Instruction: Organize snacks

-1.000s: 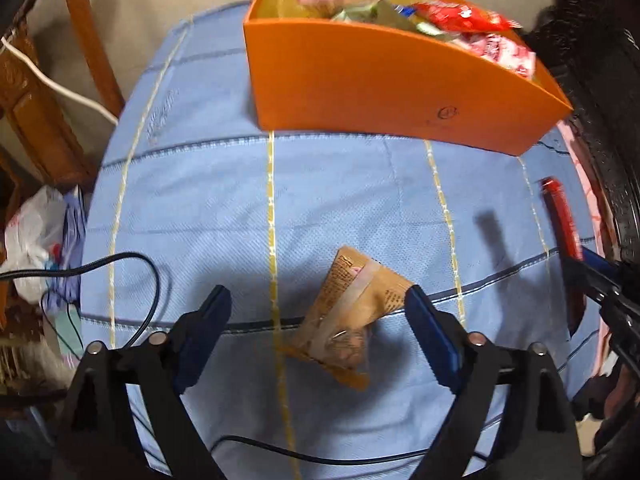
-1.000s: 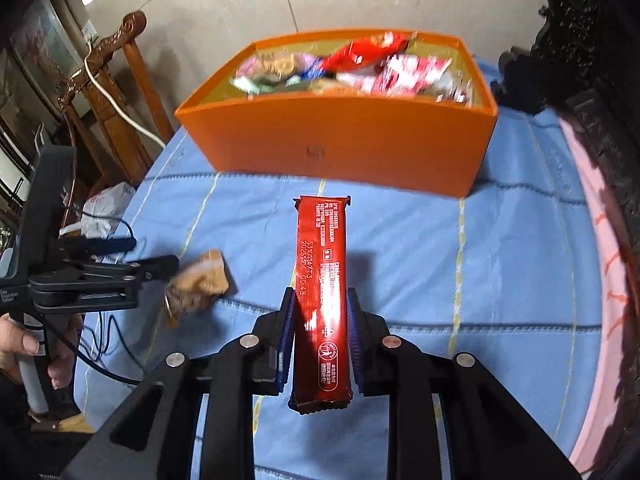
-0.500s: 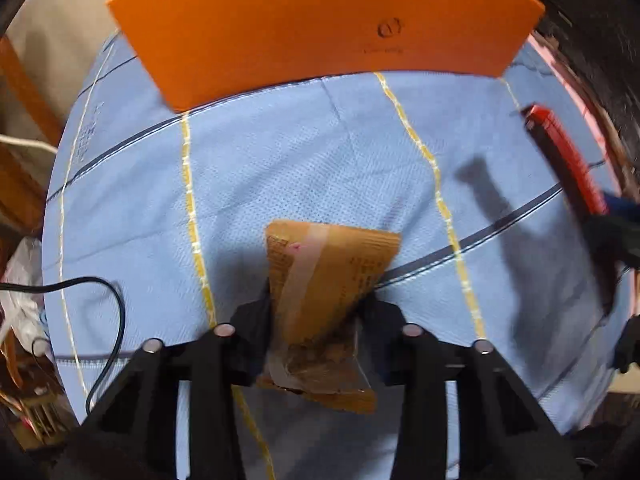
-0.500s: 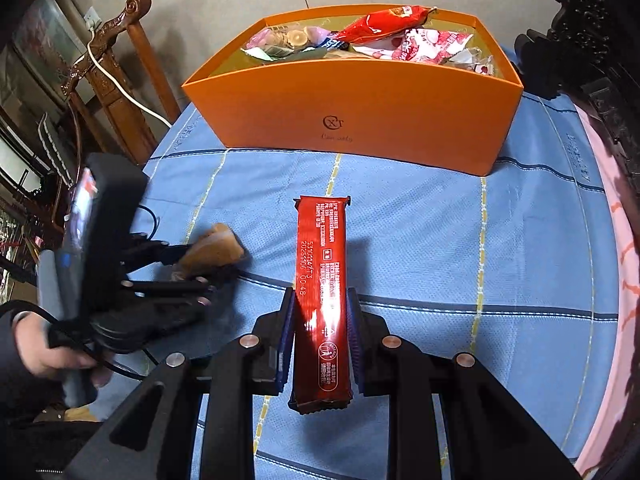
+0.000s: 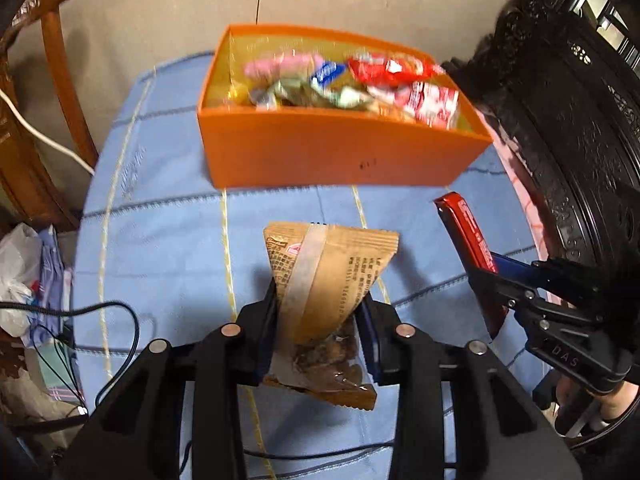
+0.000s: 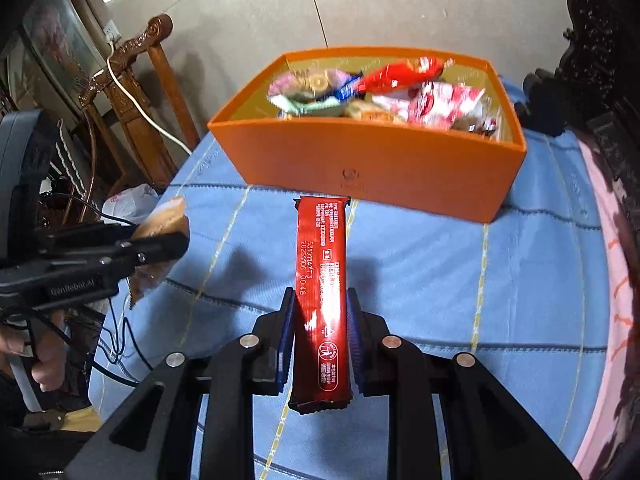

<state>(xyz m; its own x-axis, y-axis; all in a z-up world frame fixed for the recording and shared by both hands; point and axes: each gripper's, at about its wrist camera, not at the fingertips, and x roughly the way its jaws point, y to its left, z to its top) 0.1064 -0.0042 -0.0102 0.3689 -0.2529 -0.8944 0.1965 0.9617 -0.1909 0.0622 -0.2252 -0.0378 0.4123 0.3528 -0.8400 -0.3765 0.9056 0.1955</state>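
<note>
My left gripper [image 5: 320, 312] is shut on a brown snack packet [image 5: 324, 276] and holds it above the blue tablecloth [image 5: 168, 240]. My right gripper [image 6: 320, 312] is shut on a long red snack bar [image 6: 322, 276], also held above the cloth. Ahead of both stands an orange box [image 5: 332, 152] filled with several wrapped snacks [image 5: 400, 76]. The right gripper with the red bar [image 5: 468, 240] shows at the right of the left wrist view. The left gripper with the brown packet [image 6: 164, 220] shows at the left of the right wrist view, where the orange box [image 6: 380, 172] is also ahead.
A carved wooden chair [image 6: 132, 80] with a white cable stands left of the table. Dark carved furniture [image 5: 568, 120] lines the right side. Black cables [image 5: 100, 320] and plastic bags [image 5: 24, 264] lie at the table's left edge. A pink cloth edge [image 6: 616, 280] runs along the right.
The left gripper closed on the brown packet and lifted it off the cloth, now tilted up so the box interior shows. The right gripper rose with the red bar toward the box.
</note>
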